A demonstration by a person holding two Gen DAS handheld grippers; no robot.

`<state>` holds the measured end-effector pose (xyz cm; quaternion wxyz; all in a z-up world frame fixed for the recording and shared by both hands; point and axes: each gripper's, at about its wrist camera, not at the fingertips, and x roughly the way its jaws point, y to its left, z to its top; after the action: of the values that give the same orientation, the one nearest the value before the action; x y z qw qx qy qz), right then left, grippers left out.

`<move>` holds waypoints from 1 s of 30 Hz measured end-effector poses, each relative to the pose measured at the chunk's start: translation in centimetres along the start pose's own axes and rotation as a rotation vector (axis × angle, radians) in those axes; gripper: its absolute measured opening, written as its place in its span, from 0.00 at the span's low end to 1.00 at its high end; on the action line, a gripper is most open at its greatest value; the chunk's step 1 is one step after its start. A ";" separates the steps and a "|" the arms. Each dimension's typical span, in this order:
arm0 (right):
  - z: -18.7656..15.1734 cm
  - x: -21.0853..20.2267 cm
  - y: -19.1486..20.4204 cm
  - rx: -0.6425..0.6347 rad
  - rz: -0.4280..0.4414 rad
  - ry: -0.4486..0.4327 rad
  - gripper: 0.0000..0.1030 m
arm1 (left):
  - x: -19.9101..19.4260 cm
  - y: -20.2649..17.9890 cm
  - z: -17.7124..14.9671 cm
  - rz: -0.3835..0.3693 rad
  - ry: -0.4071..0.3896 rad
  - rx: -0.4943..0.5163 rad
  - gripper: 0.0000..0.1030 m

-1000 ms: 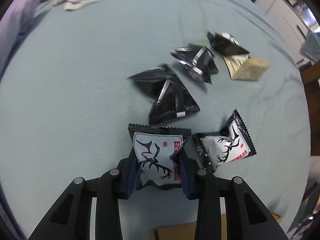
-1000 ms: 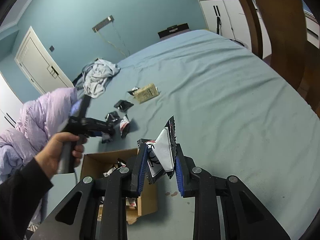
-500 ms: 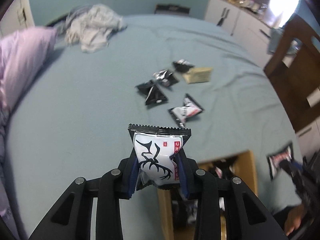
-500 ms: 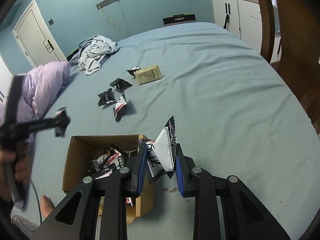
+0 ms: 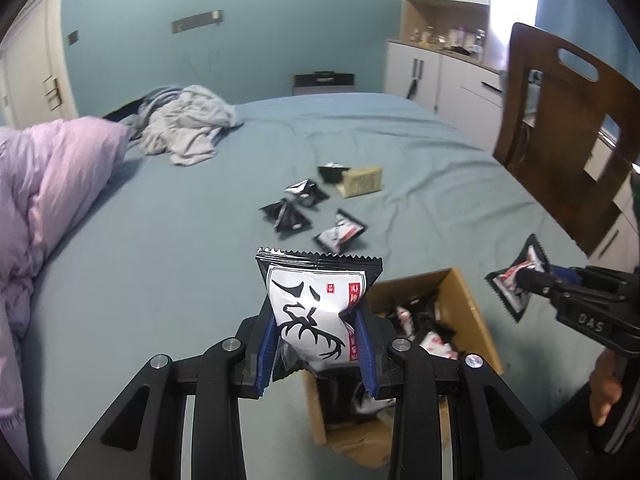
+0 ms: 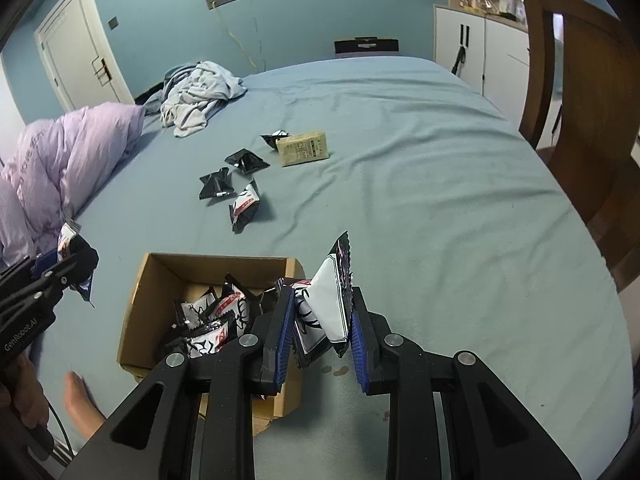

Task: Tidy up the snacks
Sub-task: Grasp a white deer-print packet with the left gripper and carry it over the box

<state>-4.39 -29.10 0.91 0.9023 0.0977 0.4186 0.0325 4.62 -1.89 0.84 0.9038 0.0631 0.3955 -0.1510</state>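
Bed (image 6: 400, 160): wide surface under a blue-grey sheet, lightly creased.
Cardboard box (image 6: 138, 300): open, at the near edge, holding deer-print packets.
Loose snack packets (image 6: 218, 184): four, mostly black, clustered mid-bed beyond the box.
Tan packet (image 6: 304, 152): flat, touching the farthest black packet.
Grey clothing (image 6: 196, 94): crumpled heap at the far left.
Lilac duvet (image 6: 60, 152): bunched along the left side.

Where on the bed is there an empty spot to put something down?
The wide sheet between the loose snack packets and the wooden chair is bare. So is the strip between those packets and the purple duvet. The cardboard box is crowded, and the far corner holds crumpled clothes.
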 end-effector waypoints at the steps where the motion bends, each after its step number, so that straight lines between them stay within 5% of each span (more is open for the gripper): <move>1: 0.0 0.1 0.1 -0.006 -0.002 0.001 0.23 | 0.0 0.0 -0.4 0.006 0.003 -0.005 0.33; 14: 0.1 0.4 0.0 -0.017 -0.003 0.009 0.23 | 1.1 -3.0 -2.3 -0.017 0.038 0.100 0.33; 27: 0.3 0.5 -0.3 -0.017 0.010 0.012 0.23 | 4.3 -4.1 -3.9 -0.023 0.164 0.141 0.34; 30: 0.2 0.5 -0.2 -0.023 0.008 0.012 0.23 | 5.1 -3.7 -4.2 -0.027 0.213 0.126 0.41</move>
<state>-3.94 -29.30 0.64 0.9006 0.0889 0.4234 0.0415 3.80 -5.57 -5.73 0.8489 0.1302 0.4797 -0.1800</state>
